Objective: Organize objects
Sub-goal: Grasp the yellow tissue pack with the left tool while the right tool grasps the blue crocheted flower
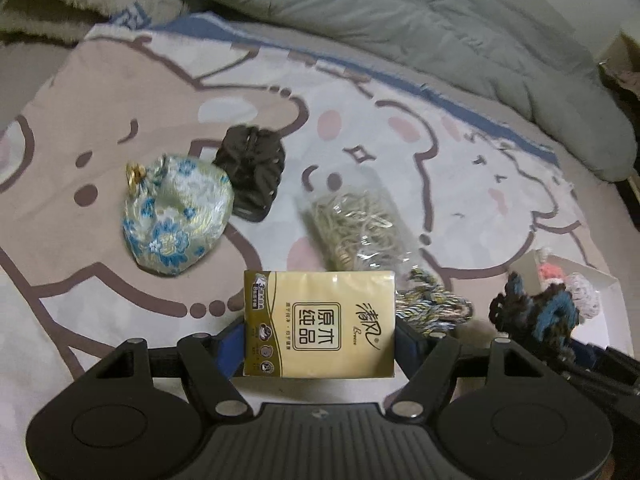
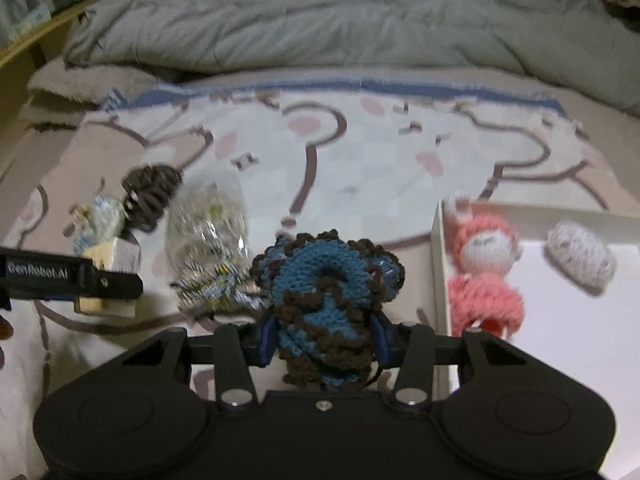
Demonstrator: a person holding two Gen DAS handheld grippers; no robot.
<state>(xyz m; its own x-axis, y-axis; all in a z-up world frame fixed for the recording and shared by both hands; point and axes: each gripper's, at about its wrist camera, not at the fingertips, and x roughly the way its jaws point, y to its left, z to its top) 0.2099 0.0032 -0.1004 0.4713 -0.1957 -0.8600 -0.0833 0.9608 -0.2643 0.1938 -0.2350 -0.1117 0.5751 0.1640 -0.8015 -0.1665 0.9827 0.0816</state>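
My left gripper (image 1: 320, 340) is shut on a yellow tissue pack (image 1: 320, 320), its blue pads pressing both short ends, held above the bedsheet. In the right wrist view that tissue pack (image 2: 116, 256) shows at the left in the black fingers (image 2: 100, 280). My right gripper (image 2: 324, 340) is shut on a blue and brown crocheted scrunchie (image 2: 324, 300), just left of a white box (image 2: 560, 360). The scrunchie (image 1: 536, 312) also shows at the right of the left wrist view. A pink yarn doll (image 2: 484, 272) and a white speckled piece (image 2: 580, 256) lie in the box.
On the cartoon bedsheet (image 1: 100, 100) lie a floral silk pouch (image 1: 176, 220), a dark hair claw (image 1: 252, 172), a clear bag of rubber bands (image 1: 352, 224) and a braided cord (image 1: 432, 300). A grey quilt (image 1: 400, 20) is bunched at the back.
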